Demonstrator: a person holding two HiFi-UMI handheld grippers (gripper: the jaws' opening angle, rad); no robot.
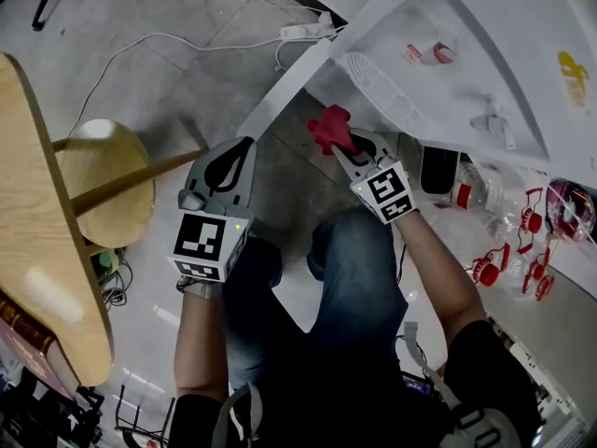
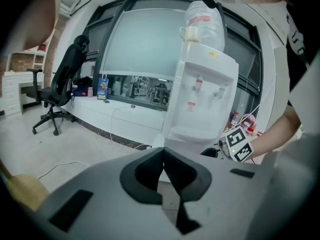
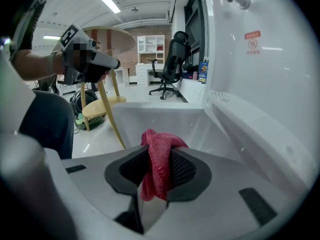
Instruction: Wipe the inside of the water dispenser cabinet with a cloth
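A round wooden stool (image 1: 110, 192) stands just beside a wooden table (image 1: 39, 250).

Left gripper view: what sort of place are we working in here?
Most likely an office or lab room: a black office chair, and a white water dispenser standing in front of big windows. The right tool grips the red cloth.

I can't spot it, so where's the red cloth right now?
The red cloth is pinched between the jaws of the right gripper, mid-frame in the head view, beside the drip tray of the white water dispenser.
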